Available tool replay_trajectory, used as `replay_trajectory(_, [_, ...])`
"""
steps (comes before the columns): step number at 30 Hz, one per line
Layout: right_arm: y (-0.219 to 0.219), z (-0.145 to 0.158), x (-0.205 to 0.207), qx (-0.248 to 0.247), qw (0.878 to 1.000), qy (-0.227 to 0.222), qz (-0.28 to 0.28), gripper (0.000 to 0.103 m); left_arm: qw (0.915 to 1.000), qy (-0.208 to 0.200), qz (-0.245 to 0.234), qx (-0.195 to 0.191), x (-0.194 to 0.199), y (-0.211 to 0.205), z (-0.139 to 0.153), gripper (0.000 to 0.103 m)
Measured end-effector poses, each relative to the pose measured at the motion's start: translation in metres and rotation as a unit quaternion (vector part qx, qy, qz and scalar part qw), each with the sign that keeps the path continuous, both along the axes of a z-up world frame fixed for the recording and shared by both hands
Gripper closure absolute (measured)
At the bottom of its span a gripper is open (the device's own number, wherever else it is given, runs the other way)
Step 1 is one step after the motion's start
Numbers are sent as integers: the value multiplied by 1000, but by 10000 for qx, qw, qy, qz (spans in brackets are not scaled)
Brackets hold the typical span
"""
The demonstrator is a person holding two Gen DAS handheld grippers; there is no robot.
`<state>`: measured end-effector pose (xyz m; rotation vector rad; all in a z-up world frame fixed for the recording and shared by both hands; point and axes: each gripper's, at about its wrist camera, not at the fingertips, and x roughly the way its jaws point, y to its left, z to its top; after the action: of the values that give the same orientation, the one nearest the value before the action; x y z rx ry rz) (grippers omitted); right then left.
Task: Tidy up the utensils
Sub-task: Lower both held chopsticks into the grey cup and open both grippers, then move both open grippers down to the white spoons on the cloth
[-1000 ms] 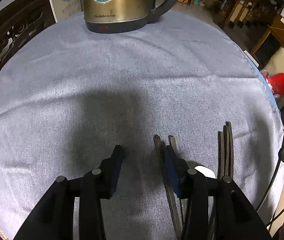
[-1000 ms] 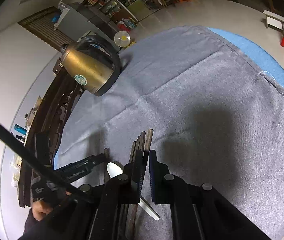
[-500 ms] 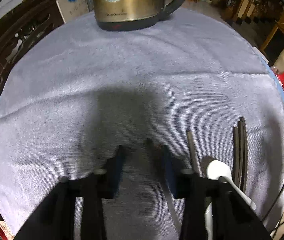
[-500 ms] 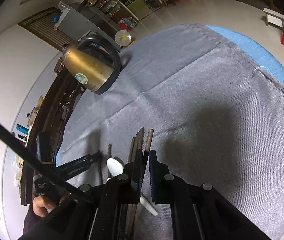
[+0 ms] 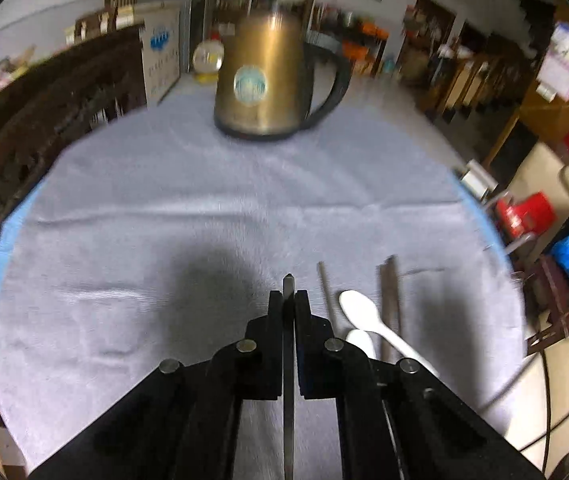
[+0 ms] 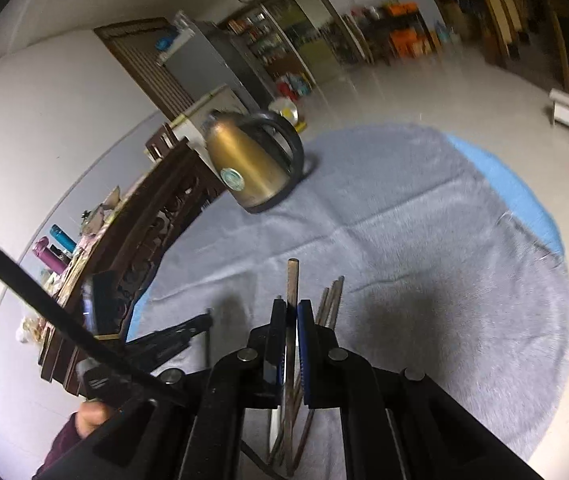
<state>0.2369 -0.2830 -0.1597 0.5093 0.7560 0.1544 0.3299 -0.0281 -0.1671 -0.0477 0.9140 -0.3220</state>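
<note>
My left gripper (image 5: 288, 300) is shut on one dark chopstick (image 5: 288, 286), lifted above the grey cloth; its tip pokes out past the pads. To its right on the cloth lie another dark chopstick (image 5: 326, 296), two white spoons (image 5: 360, 310) and a pair of dark chopsticks (image 5: 389, 296). My right gripper (image 6: 292, 312) is shut on a brown chopstick (image 6: 292, 280) that sticks out ahead of its fingers, raised off the table. Below it lie more dark chopsticks (image 6: 334, 298). In the right wrist view the left gripper (image 6: 200, 326) shows at the lower left, held by a hand (image 6: 92, 418).
A brass-coloured electric kettle (image 5: 262, 84) with a black handle stands at the far side of the round table (image 5: 124, 184), which is covered by a grey cloth over blue. A dark carved wooden chair back (image 5: 24, 148) borders the left. Cables (image 5: 540, 392) hang at the right edge.
My left gripper closed on one chopstick and lifted it, leaving its mate on the cloth. My right gripper rose with its chopstick. Both views tilted up, showing more of the room.
</note>
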Motion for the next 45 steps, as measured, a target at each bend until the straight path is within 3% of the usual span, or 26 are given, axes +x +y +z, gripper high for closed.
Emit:
replay_trajectory(7, [33,53,-78,-526,9937,-915,-376,97,9932,-1046,193,-476,-80,31,66,98])
replay_trajectory(15, [51,98,-144,-807,9806,-1647,-690,97,9742,-2035,336,-913,-149,54,120,98])
replay_trajectory(21, [60,128,-177,-706,9751,-2010,-621,97,9590,-2611,206,-1086,-187,57,155,98])
replay_trajectory(26, [70,143,-197,-607,9722,-2224,-416,97,9544,-2710,125,-1247,-205,62,165,98])
replay_trajectory(31, [82,142,-206,-643,9725,-2225,-248,97,9621,-2494,115,-1096,-204,55,150,98])
replay_trajectory(37, [104,104,-189,-945,9823,-1619,-35,97,9827,-1666,102,-803,-184,44,102,98])
replay_trajectory(41, [111,78,-178,-1119,9886,-1003,77,96,9882,-1322,163,-756,-178,49,87,97])
replay_trajectory(43, [106,76,-179,-930,9915,-893,148,85,9868,-1357,172,-861,-183,56,89,89])
replay_trajectory(45, [97,82,-187,-823,9905,-1096,44,70,9834,-1546,246,-921,-190,65,96,59])
